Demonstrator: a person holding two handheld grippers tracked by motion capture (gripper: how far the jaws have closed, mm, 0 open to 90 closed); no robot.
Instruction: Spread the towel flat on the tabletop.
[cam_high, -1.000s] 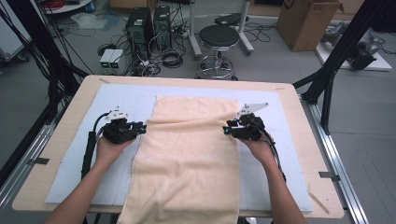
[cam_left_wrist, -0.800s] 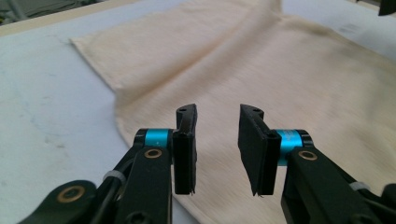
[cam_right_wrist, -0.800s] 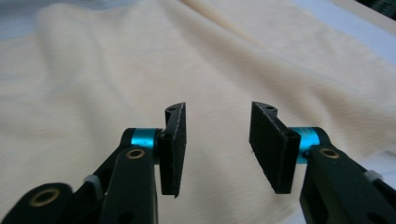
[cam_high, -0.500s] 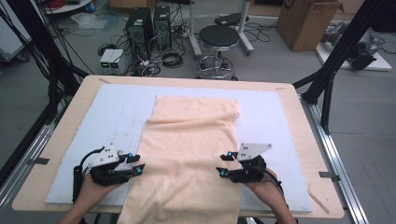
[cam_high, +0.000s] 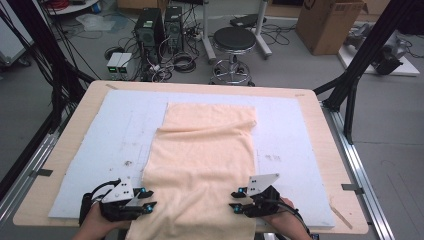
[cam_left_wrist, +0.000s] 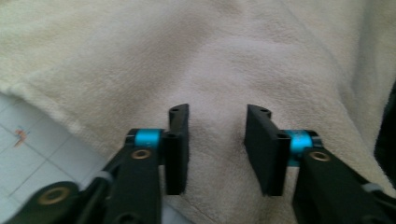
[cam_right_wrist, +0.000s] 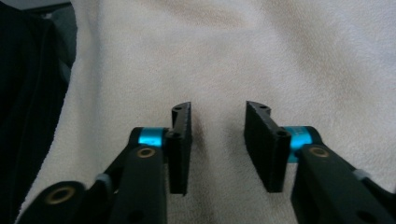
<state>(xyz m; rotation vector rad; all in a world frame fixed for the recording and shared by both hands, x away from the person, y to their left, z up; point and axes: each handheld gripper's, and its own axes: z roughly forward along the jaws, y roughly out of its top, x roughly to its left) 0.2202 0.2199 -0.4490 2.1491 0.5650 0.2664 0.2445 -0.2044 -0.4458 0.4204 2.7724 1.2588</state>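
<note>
The peach towel (cam_high: 205, 165) is lying along the middle of the white mat (cam_high: 115, 135), its far part doubled over short of the tabletop's far edge, its near end spilling over the near edge; the left gripper (cam_high: 149, 199) is sitting at the towel's left border by the near-left corner, the right gripper (cam_high: 234, 200) at its right border; in both gripper views the jaws have just been closing yet are standing apart over the cloth (cam_left_wrist: 233, 70), clamping nothing; the step in hand appears to be taking hold of the near end; next, each probably needs to pinch its border, then lift together.
</note>
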